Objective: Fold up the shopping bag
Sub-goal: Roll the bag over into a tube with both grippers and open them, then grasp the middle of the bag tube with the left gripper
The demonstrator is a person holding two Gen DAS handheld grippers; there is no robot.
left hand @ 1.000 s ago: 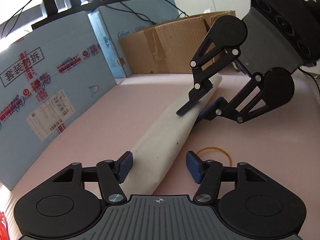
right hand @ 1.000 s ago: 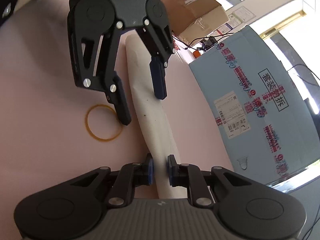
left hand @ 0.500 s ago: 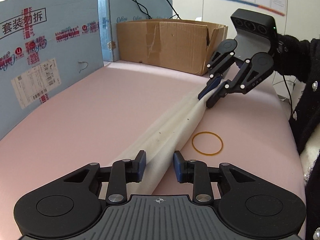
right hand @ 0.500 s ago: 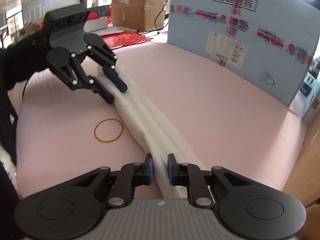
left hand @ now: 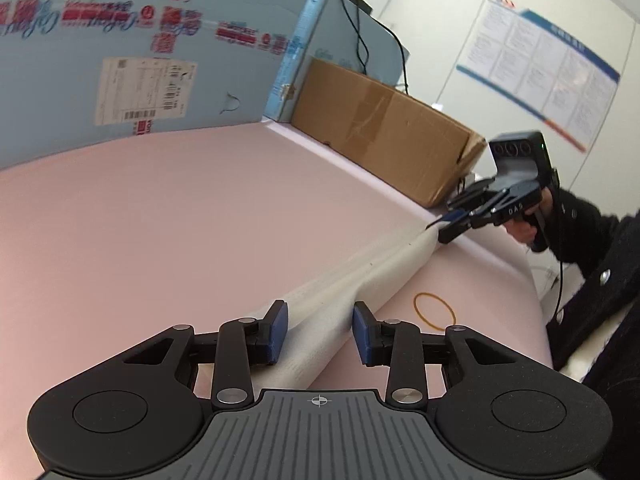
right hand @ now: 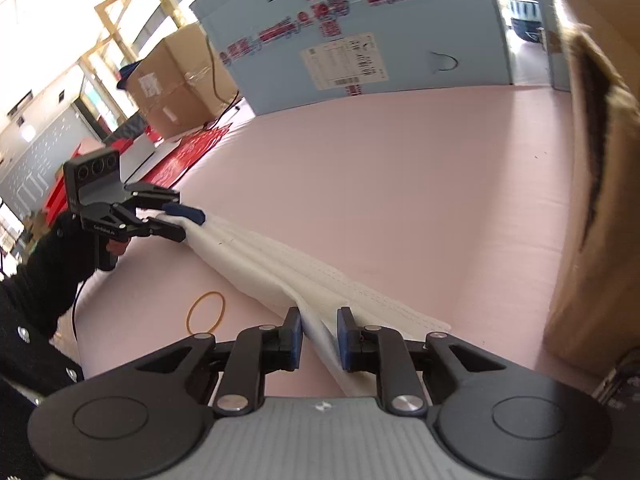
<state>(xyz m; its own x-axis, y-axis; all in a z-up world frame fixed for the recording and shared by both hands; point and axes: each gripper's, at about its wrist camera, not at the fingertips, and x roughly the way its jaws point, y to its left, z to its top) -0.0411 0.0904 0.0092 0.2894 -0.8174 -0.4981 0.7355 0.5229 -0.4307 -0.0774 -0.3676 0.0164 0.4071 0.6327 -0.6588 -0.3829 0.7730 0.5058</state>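
Left wrist view: the left gripper (left hand: 318, 330) is sitting at the near end of the white shopping bag (left hand: 360, 280), which is lying as a long folded strip across the pink table (left hand: 180, 220). Its blue pads (left hand: 277, 330) are standing either side of the strip and appear to be touching the fabric, but a firm pinch cannot be told from here. At the far end, the right gripper (left hand: 444, 226) is closing on the bag's tip near the table edge. A yellow rubber band (left hand: 435, 311) is lying flat on the table just beside the bag, on its right. A brown cardboard box (left hand: 384, 132) and a blue carton (left hand: 120, 52) are standing along the far side.

Right wrist view: the right gripper (right hand: 319, 338) is pinching the near end of the shopping bag (right hand: 280, 264), pads pressed against the layered edges. The bag is stretching diagonally away to the left gripper (right hand: 188, 224), whose fingers are lying over and under the far end. The rubber band (right hand: 206, 312) is resting on the table (right hand: 400, 180) near the bag, apart from it. The blue carton (right hand: 360, 28) is standing behind; the cardboard box (right hand: 596, 200) is rising at the right.
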